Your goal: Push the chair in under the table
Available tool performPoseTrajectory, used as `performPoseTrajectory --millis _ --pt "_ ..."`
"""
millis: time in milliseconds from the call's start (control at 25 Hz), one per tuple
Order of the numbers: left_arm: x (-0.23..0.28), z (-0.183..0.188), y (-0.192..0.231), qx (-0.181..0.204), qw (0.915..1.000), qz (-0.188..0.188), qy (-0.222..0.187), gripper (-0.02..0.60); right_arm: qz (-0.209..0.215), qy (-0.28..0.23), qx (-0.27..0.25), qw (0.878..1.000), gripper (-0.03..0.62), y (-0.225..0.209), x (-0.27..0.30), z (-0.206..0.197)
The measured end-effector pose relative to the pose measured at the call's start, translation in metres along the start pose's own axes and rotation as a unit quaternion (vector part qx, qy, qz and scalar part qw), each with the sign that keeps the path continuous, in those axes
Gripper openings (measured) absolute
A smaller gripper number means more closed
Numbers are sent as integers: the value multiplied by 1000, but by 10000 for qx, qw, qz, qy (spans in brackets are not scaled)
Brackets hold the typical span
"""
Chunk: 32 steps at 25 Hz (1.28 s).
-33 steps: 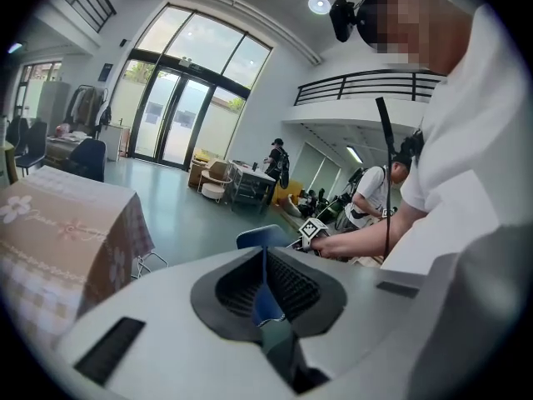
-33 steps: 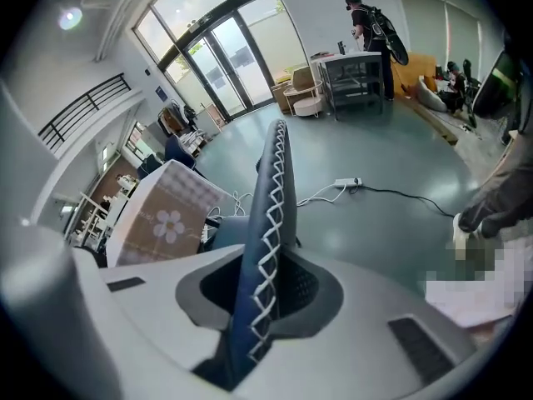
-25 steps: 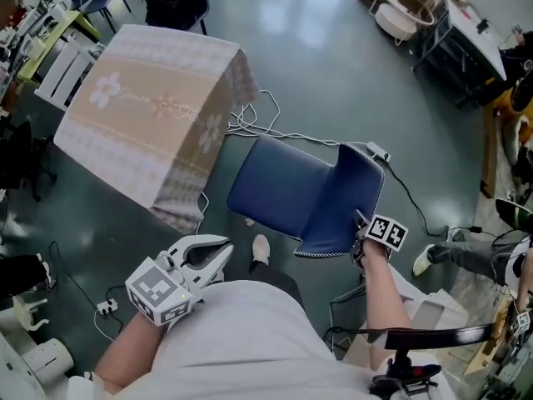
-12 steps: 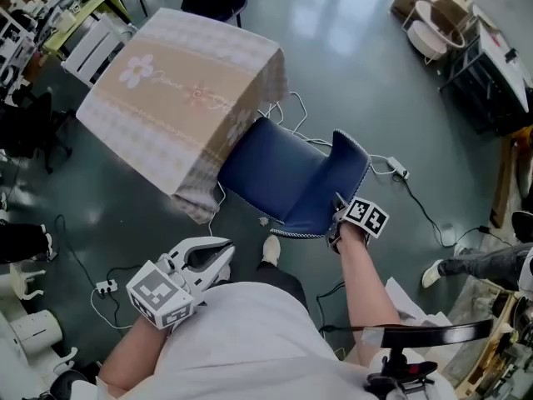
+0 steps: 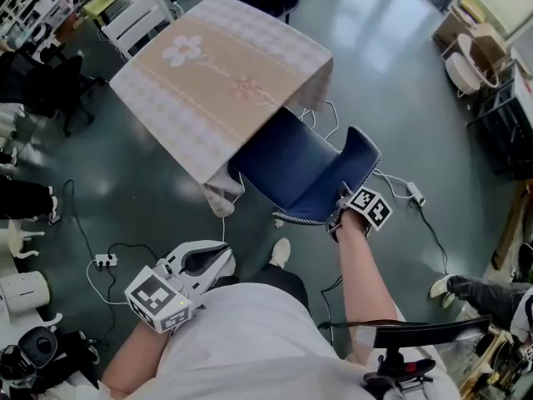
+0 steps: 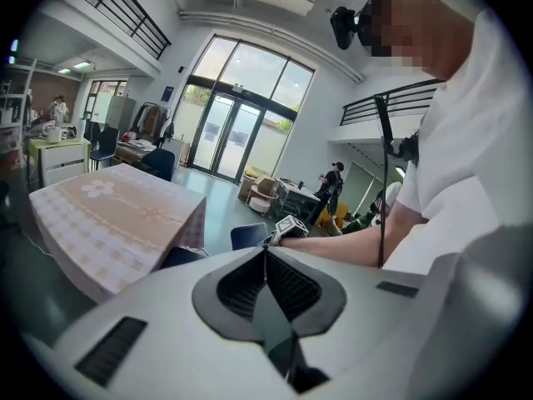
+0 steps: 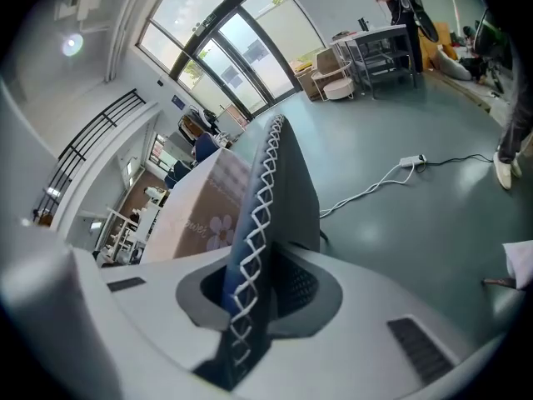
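Observation:
A blue chair [image 5: 296,169] stands on the floor with the front of its seat tucked under the hanging edge of the table [image 5: 225,73], which wears a beige flowered cloth. My right gripper [image 5: 343,212] is shut on the top edge of the chair's backrest [image 7: 260,198]; the white-stitched rim runs between its jaws [image 7: 254,261]. My left gripper [image 5: 221,262] hangs by my waist, apart from the chair, shut with nothing in it. In the left gripper view [image 6: 266,252] the table [image 6: 108,215] lies ahead to the left.
Cables [image 5: 416,194] trail over the floor behind the chair, and a power strip [image 5: 103,261] lies at the left. My shoe [image 5: 281,251] is just behind the seat. White racks [image 5: 137,15] stand beyond the table; shelving and boxes [image 5: 483,73] line the right.
The chair has slid toward the table and its seat front has gone under the cloth. My right gripper went along with the backrest. The left gripper stayed by my waist.

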State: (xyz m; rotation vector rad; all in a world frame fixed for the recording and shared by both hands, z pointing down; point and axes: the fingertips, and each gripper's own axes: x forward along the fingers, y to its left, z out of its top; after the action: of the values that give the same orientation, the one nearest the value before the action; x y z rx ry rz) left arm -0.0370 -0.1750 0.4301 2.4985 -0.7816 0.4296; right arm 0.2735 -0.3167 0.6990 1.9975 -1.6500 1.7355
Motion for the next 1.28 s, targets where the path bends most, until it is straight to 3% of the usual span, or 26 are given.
performPoseTrajectory --millis 240,560,720,760,840,1200,1240,1280 --pt "-19 -6 14 -108 9998 140 -95 11 -76 -66 87 9999 69 4 5 7" --pt "-29 -5 19 0 9999 12 -105 11 -250 -110 -114 9996 91 -8 4 9" --pt "-37 -2 16 135 9997 -112 -165 11 -681 -7 -481 9965 135 -17 -2 6" --pt "-40 -1 16 147 9996 -140 -194 11 -778 -23 -554 9954 171 -20 -7 5" --pt "-47 1 16 180 9993 -209 -252 11 -891 -155 -701 9934 222 -20 -21 7" --pt "-85 -1 21 474 9952 -724 -447 11 -1058 -995 -1872 9715 221 19 -139 -6" --pt "-91 -3 21 483 9950 -756 -446 11 -1025 -1034 -2023 9684 205 27 -153 -15" --pt "-97 -6 21 502 9947 -784 -441 11 -992 -1046 -2181 9652 148 36 -166 -26"
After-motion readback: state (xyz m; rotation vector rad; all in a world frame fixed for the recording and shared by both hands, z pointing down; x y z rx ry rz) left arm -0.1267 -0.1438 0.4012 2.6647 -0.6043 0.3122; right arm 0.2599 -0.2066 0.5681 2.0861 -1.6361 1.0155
